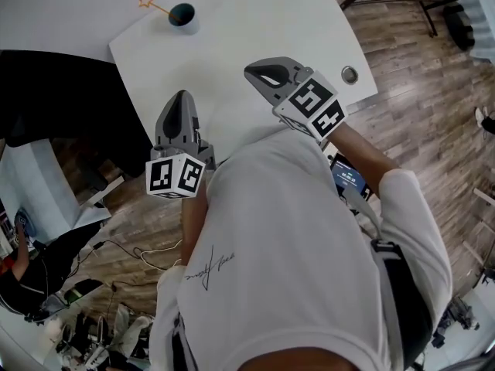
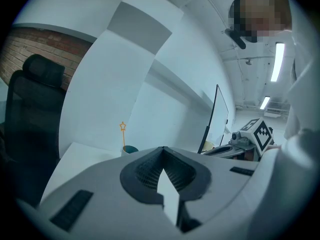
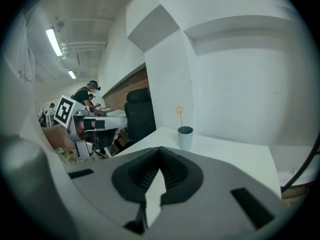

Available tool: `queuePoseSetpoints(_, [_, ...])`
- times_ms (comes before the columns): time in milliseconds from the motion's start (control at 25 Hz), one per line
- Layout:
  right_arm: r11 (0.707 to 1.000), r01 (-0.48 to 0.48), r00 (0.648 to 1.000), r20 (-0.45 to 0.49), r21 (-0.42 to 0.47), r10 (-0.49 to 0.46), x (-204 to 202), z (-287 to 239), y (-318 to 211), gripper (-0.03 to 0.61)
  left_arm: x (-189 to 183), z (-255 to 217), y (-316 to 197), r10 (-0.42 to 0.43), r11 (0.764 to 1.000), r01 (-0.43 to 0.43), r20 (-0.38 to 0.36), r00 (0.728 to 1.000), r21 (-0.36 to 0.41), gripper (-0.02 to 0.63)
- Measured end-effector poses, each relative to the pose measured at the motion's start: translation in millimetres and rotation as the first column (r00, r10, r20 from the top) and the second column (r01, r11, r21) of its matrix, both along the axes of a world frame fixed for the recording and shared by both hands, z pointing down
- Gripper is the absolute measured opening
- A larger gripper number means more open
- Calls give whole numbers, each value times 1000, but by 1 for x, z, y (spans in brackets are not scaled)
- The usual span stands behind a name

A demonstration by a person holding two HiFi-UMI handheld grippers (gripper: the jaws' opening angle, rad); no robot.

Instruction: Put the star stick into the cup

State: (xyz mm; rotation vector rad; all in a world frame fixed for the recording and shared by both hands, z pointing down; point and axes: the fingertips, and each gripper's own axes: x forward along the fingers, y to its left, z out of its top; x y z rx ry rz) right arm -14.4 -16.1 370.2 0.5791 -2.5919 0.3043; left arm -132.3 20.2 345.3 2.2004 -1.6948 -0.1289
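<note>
A pale blue cup [image 1: 184, 16] stands near the far left corner of the white table [image 1: 255, 29]. The orange star stick [image 1: 147, 2] stands in it, star end up and leaning left. The cup [image 3: 185, 136] and stick [image 3: 180, 115] also show far ahead in the right gripper view, and small in the left gripper view, cup [image 2: 130, 149], star stick [image 2: 123, 130]. My left gripper [image 1: 179, 116] is shut and empty at the table's near edge. My right gripper [image 1: 267, 74] is shut and empty over the near part of the table. Both are far from the cup.
A round cable hole [image 1: 349, 74] sits near the table's right edge. A black office chair [image 2: 30, 109] stands at the left. A person's torso in a white shirt [image 1: 294, 269] fills the near view. Wood floor lies to the right.
</note>
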Motion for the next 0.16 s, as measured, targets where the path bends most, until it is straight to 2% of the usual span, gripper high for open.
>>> queuePoseSetpoints(160, [1000, 4, 1000, 1, 2, -4, -2, -3, 3, 8, -2, -3, 2, -1, 1000, 1, -7, 1000, 7, 8])
